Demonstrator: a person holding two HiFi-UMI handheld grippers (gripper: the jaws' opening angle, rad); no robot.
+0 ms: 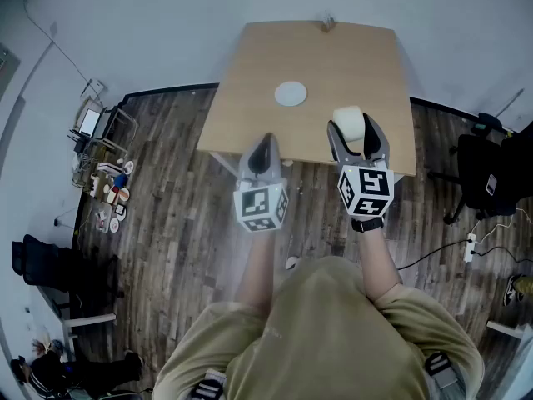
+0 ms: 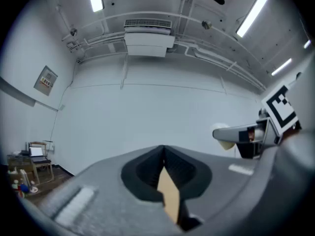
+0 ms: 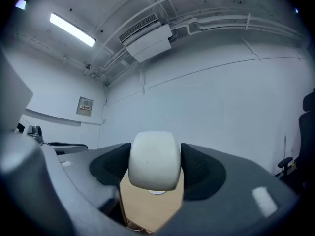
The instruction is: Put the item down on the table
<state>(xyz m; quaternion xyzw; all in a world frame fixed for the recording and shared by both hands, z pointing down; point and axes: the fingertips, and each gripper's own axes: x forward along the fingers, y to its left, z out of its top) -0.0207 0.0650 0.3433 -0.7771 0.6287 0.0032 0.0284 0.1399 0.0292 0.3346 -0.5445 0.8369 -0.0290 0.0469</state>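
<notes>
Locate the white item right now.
Head view, right side: the white item is gripped in the right gripper's jaws over the table's near edge, right of the white disc.

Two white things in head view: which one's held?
The rounded white item, gripped between the fingers of the right gripper over the near right part of the tan wooden table. The flat white round disc lies alone mid-table.

The table (image 1: 250,90) is seen as smooth, matt pale wood, the floor (image 1: 166,198) as dark, grainy wood planks. The white item (image 3: 154,160) is shown smooth and matt.
</notes>
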